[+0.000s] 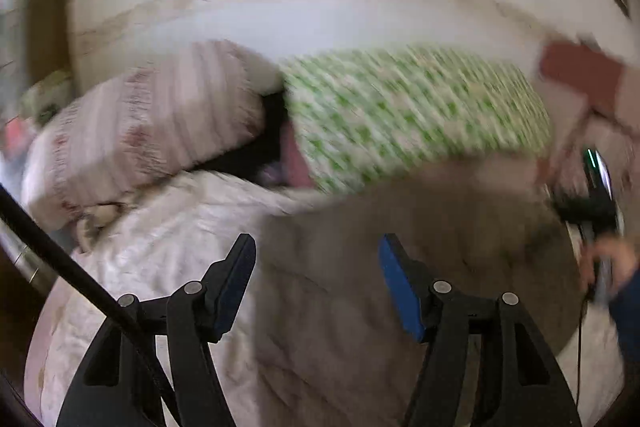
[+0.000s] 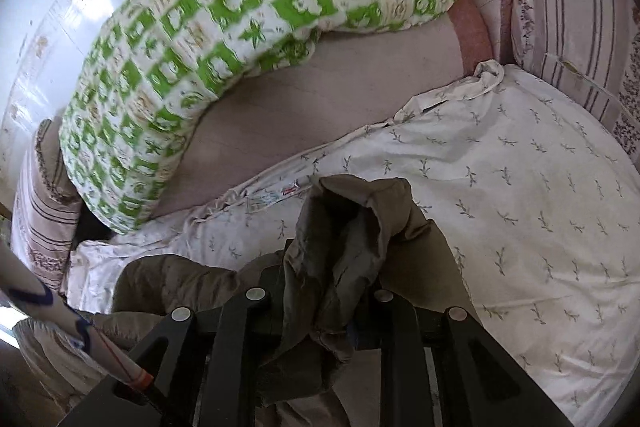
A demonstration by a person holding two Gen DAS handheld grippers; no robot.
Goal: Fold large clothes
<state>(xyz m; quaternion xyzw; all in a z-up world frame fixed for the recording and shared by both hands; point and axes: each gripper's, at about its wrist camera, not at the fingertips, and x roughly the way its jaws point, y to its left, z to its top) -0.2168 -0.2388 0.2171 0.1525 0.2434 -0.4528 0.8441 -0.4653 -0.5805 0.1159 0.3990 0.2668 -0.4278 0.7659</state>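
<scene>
A large olive-brown garment (image 1: 420,227) lies spread on a white quilt with small leaf prints (image 1: 172,239). My left gripper (image 1: 316,267) is open and empty, hovering above the garment's left edge; the view is blurred by motion. My right gripper (image 2: 328,267) is shut on a bunched fold of the olive-brown garment (image 2: 352,223), which hides its fingertips and hangs down over the quilt (image 2: 520,187). The right gripper and the hand holding it also show at the right edge of the left wrist view (image 1: 592,211).
A green-and-white patterned pillow (image 2: 224,39) lies on the bed beyond the quilt; it also shows in the left wrist view (image 1: 408,115). Striped pillows (image 1: 140,131) (image 2: 576,23) sit at the bed's ends. A white wall (image 1: 280,19) stands behind. A black cable (image 1: 80,279) crosses lower left.
</scene>
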